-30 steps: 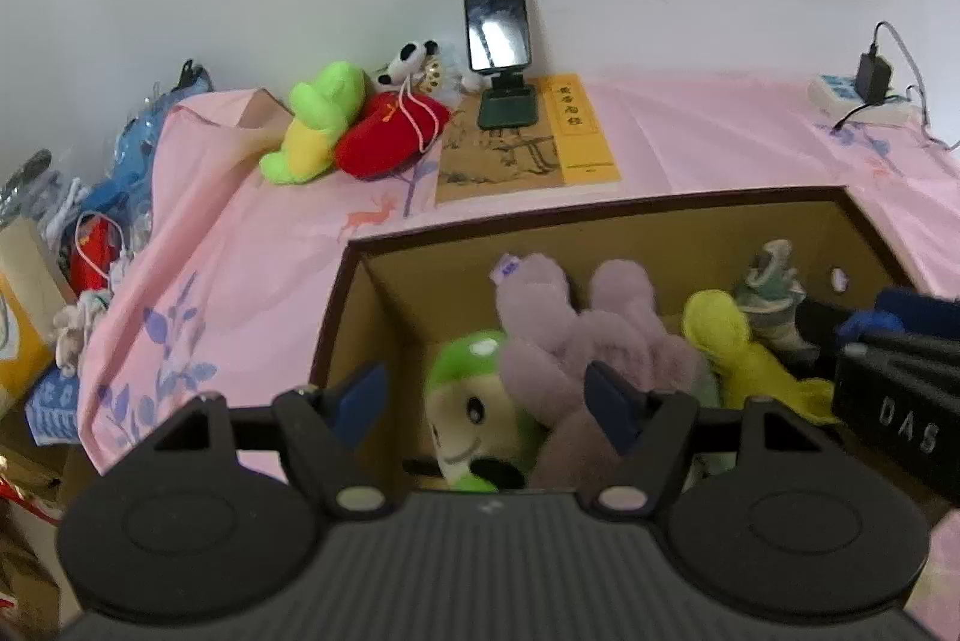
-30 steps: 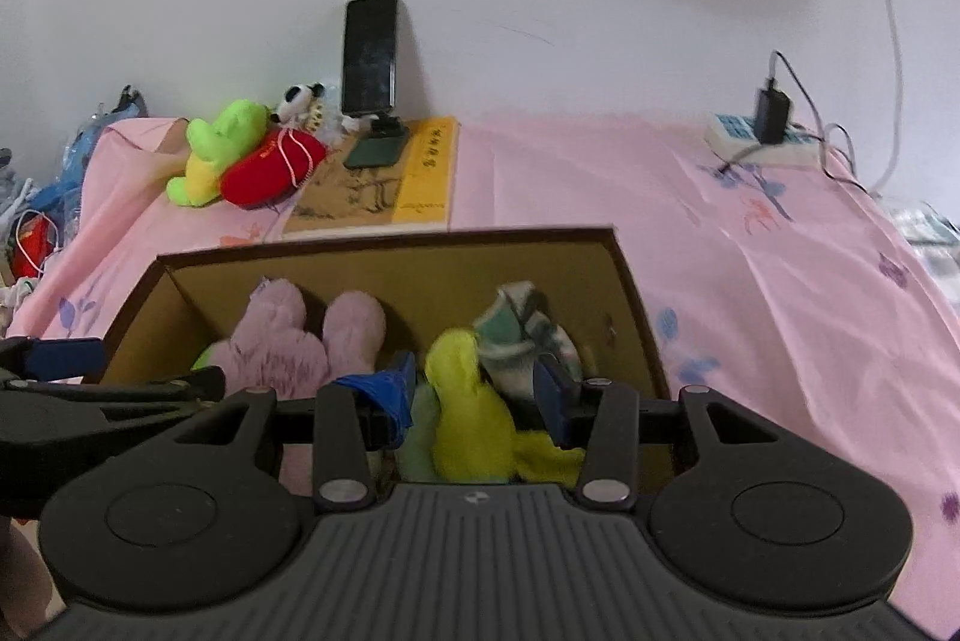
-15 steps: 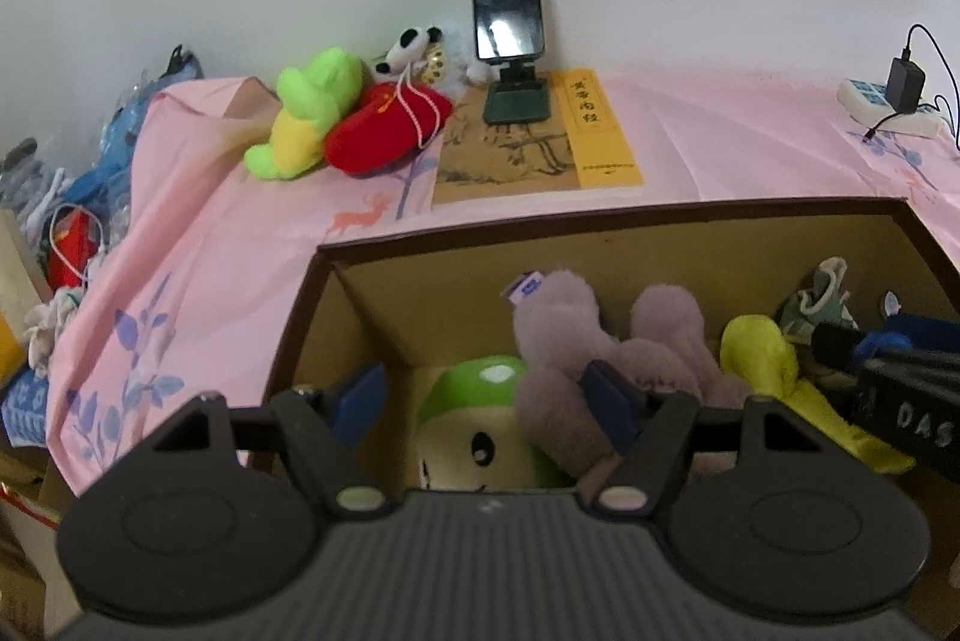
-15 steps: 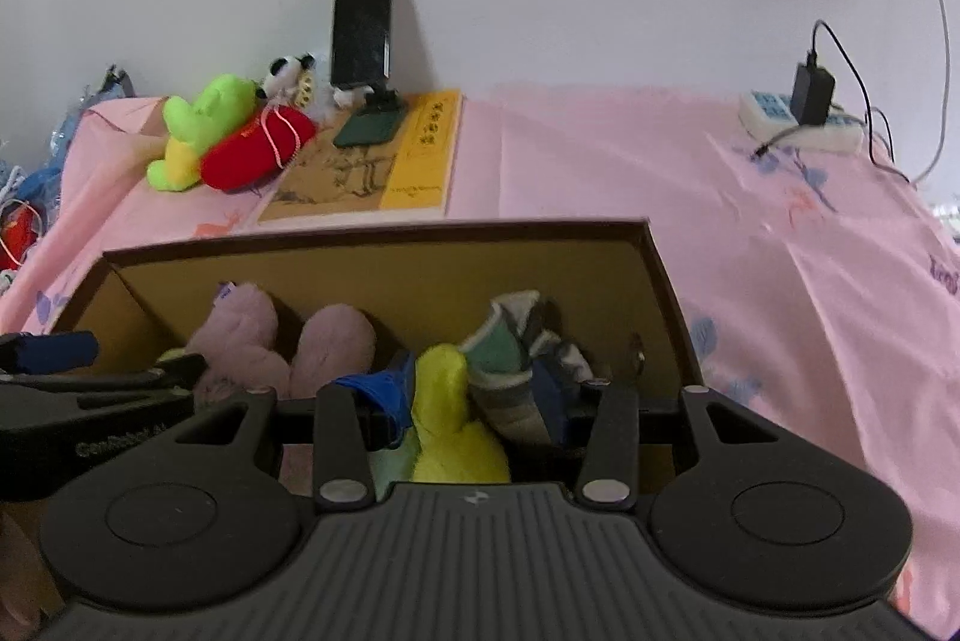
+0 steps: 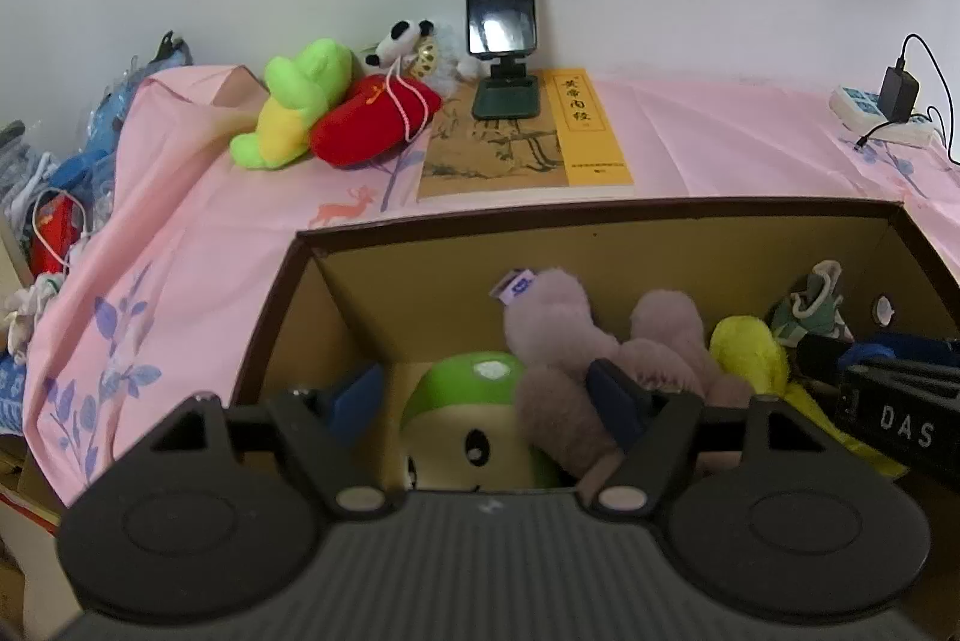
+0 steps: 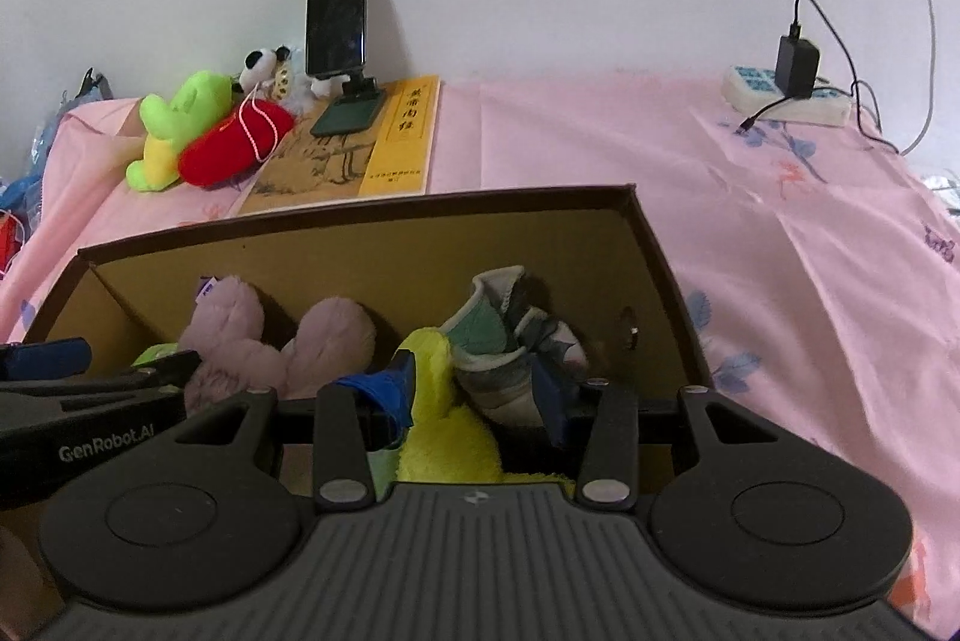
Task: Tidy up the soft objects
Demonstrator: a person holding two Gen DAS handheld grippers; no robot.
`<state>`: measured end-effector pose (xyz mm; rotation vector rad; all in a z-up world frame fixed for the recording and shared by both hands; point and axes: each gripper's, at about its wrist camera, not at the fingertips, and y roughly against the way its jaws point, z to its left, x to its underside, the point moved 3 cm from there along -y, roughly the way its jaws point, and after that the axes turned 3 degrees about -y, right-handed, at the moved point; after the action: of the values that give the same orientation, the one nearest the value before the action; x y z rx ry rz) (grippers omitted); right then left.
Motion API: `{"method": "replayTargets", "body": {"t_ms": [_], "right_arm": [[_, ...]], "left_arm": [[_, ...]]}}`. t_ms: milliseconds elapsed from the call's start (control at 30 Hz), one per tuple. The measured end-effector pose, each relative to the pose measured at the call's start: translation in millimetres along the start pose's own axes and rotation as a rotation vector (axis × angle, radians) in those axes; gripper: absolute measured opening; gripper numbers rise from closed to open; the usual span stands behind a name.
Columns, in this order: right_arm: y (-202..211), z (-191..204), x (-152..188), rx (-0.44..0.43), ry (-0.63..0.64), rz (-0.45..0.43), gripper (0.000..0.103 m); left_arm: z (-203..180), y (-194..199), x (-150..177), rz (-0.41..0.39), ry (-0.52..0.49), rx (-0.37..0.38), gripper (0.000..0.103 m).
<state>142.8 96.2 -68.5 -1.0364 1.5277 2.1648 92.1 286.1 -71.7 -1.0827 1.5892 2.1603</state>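
Inside the open brown cardboard box (image 5: 420,281) on the pink floral bedsheet (image 6: 750,233): a round green-capped plush with a cartoon face (image 5: 474,419), low and dead ahead between the spread, empty jaws of the left gripper (image 5: 489,395), with a fuzzy mauve plush (image 5: 576,341) brushing its right-hand pad. Further right, a long yellow plush (image 6: 444,419), lengthwise toward the camera, and a rolled teal-and-grey sock (image 6: 504,341) between the wide jaws of the right gripper (image 6: 474,389), left pad apparently against the yellow fabric, firm pinch impossible to confirm. Nearer to the green-capped toy: the left hand; nearer to the yellow one: the right.
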Motion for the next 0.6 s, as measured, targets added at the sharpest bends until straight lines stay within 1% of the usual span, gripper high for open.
{"method": "replayTargets", "body": {"t_ms": [600], "right_arm": [[0.0,2.1,0.9,-0.008,0.005,0.005,0.026]], "left_arm": [[-2.4,3.3,2.4,-0.019,-0.014,-0.017,0.075]]}}
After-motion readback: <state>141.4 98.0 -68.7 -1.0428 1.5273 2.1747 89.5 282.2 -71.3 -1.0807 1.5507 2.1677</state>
